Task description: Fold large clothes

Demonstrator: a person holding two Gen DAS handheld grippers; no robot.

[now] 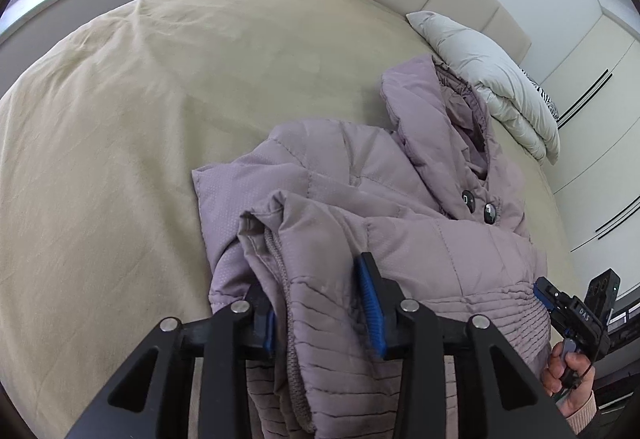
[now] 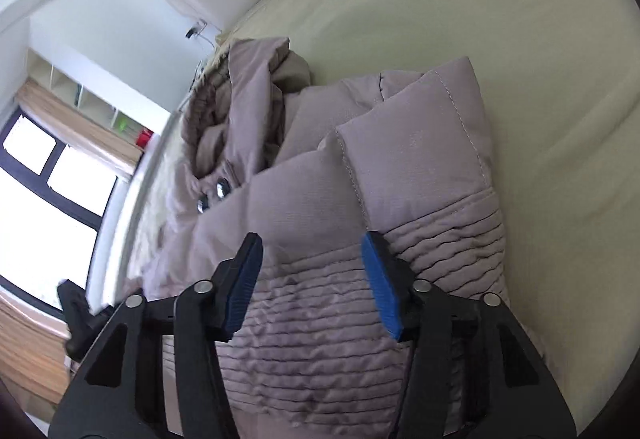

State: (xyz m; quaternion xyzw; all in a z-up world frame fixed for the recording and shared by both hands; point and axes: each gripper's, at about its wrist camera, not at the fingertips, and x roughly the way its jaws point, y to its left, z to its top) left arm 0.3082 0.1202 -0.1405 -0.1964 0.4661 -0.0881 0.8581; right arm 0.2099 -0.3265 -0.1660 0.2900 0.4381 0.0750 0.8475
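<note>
On the beige bed (image 1: 120,119) lay the mauve padded jacket (image 1: 400,199); left gripper (image 1: 320,303) and right gripper (image 2: 316,279) straddled its hem unclenched. Both should pinch evenly before lifting.

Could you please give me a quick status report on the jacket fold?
Left gripper astride jacket hem, grip unclear. Right gripper open over hem. Nothing blocking.

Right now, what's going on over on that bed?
A person is folding a mauve padded jacket on the bed, one gripper in each hand. The left gripper straddles the folded sleeve edge; the right gripper hangs over the ribbed hem. Neither clearly pinches the fabric. A pillow lies by the headboard.
</note>
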